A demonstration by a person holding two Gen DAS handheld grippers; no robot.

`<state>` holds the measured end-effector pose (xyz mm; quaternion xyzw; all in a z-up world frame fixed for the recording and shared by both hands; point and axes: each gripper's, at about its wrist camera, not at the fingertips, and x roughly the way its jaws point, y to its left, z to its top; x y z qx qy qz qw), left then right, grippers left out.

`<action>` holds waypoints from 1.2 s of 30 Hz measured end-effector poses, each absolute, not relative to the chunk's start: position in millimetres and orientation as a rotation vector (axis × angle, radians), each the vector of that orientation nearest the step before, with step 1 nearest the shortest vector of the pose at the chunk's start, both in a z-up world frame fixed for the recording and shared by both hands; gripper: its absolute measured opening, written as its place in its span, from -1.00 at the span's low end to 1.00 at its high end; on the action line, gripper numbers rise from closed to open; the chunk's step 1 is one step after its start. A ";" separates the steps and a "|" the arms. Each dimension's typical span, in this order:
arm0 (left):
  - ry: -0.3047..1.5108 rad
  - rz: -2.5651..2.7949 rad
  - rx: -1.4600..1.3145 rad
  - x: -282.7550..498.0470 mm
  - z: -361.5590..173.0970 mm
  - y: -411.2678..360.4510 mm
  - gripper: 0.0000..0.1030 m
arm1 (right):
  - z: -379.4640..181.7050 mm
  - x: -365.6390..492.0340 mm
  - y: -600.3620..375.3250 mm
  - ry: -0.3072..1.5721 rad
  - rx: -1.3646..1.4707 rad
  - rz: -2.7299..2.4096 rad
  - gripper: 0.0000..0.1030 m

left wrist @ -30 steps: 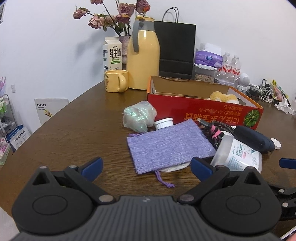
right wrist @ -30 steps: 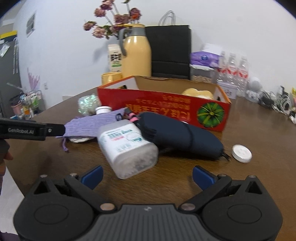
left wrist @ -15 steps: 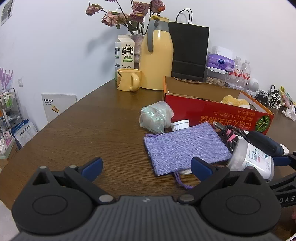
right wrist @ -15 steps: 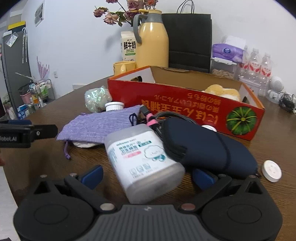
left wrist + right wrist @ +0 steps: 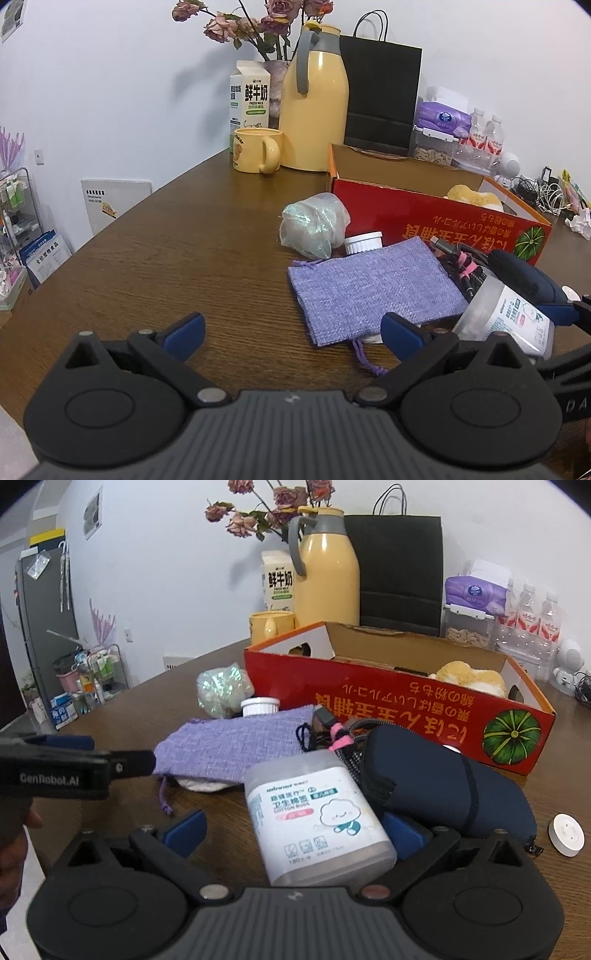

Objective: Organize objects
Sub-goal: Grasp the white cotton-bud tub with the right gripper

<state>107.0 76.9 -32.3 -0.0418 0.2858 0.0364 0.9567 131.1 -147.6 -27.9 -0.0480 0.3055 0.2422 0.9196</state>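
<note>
A clear cotton-swab box [image 5: 314, 812] lies on its side between the open fingers of my right gripper [image 5: 295, 825]; it also shows in the left wrist view [image 5: 506, 317]. A dark blue pouch [image 5: 443, 779] and a cable bundle [image 5: 340, 738] lie beside it. A purple drawstring bag [image 5: 369, 284] lies in front of my open, empty left gripper [image 5: 291, 328], which shows at the left of the right wrist view [image 5: 140, 762]. The red cardboard box [image 5: 406, 701] holds a yellow plush [image 5: 469, 677].
A shiny plastic bag [image 5: 314, 225] and a white-capped jar [image 5: 364, 242] sit by the red box. A yellow mug [image 5: 256, 155], thermos [image 5: 314, 107], milk carton [image 5: 249, 99] and black paper bag [image 5: 380, 88] stand behind. A white round cap [image 5: 565, 834] lies at right.
My right gripper has moved forward until the swab box lies between its fingers. My left gripper has shifted left and back a little; the purple bag sits further right in its view.
</note>
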 end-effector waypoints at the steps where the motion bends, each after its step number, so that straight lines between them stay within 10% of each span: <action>1: 0.581 0.074 -0.085 107.3 -32.6 76.7 1.00 | -27.4 131.9 -147.9 0.627 -0.099 0.496 0.86; 15: 0.590 0.069 -0.091 108.1 -34.4 78.7 1.00 | -32.0 134.7 -141.2 0.647 -0.143 0.494 0.24; 36: 0.582 0.012 -0.060 131.1 -23.6 58.8 1.00 | 4.1 111.5 -172.0 0.475 -0.106 0.430 0.24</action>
